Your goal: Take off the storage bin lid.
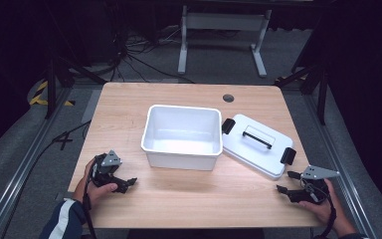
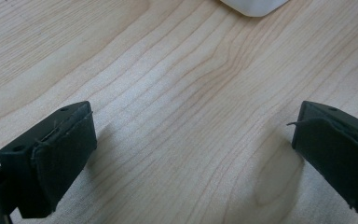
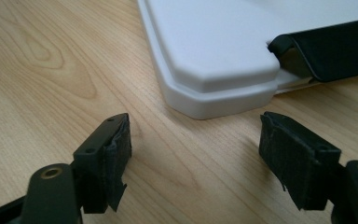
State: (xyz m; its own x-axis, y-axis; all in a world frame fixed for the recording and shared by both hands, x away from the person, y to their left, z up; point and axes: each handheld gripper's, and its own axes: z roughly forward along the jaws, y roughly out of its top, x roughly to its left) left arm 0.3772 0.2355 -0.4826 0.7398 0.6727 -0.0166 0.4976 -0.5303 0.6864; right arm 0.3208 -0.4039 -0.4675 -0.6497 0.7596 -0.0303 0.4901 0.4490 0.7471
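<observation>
Left hand [image 1: 99, 191]: sitting at the near left corner of the bench [image 1: 129, 104], wrapped around the left tool, striped sleeve [image 1: 64, 221] coming in from the bottom edge.

Left tool [image 1: 129, 182]: hanging just over the wood with its jaws spread wide and nothing between them. In the left gripper view [image 2: 193, 154] you're looking at bare wood grain between the two black pads, and a white corner of the tub is peeking in at the top edge.

Tub [image 1: 150, 127]: white plastic storage box, sitting open in the middle of the bench, empty inside as far as I can see. It's well apart from the left tool.

Lid [image 1: 243, 147]: lying flat on the bench just right of the tub, turned at an angle, its near-left edge looking like it's touching or almost touching the tub's right wall. Black handle [image 1: 257, 137] running across the top, a black clip latch [image 1: 288, 156] at the right end and another one at the left.

Right tool [image 1: 284, 182]: hovering at the near right corner, jaws also spread open, gripping nothing. In the right gripper view [image 3: 196, 158] the lid's rounded corner [image 3: 214, 79] is sitting just ahead of the gap between the jaws, not touching either one, with a latch showing at upper right.

Right hand [image 1: 323, 201]: holding the right tool from behind, near the bench's front edge.
</observation>
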